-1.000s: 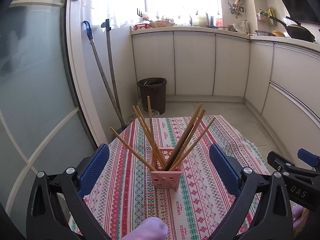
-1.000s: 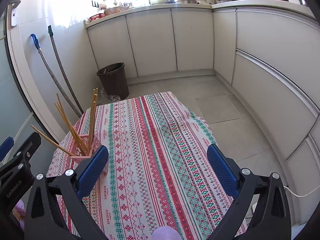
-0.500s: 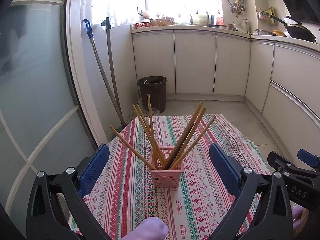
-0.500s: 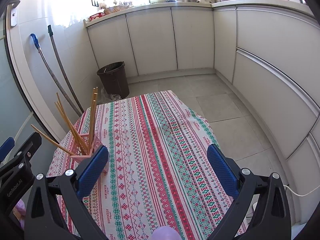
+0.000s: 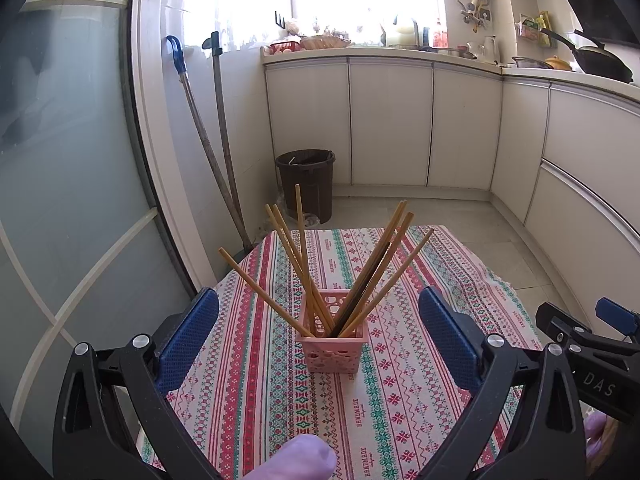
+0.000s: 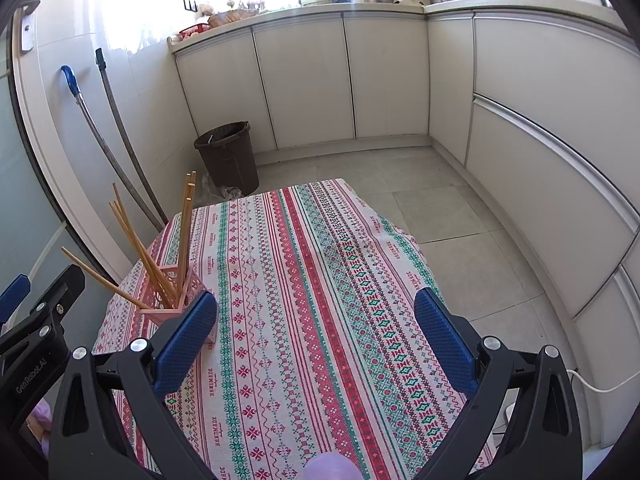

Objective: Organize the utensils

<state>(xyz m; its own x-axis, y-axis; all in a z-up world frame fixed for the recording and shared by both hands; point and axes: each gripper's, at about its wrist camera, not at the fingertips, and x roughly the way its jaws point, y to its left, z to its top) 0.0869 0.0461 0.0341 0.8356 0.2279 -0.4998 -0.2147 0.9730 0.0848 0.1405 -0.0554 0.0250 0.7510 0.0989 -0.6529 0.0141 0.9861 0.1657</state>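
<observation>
With every chopstick [image 5: 304, 248] standing in the pink basket [image 5: 334, 350] at frame centre, the left gripper [image 5: 318, 336] and right gripper [image 6: 316, 338], both spread wide and empty, should retreat without brushing the splayed tips.

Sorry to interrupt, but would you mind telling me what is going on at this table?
A person holds a gripper in each hand over a table with a striped cloth. The chopsticks stand fanned out in a pink holder. The left gripper faces the holder with its jaws open; the right gripper, also open, points at bare cloth beside it. Neither holds anything, and no loose utensils lie on the cloth.
</observation>
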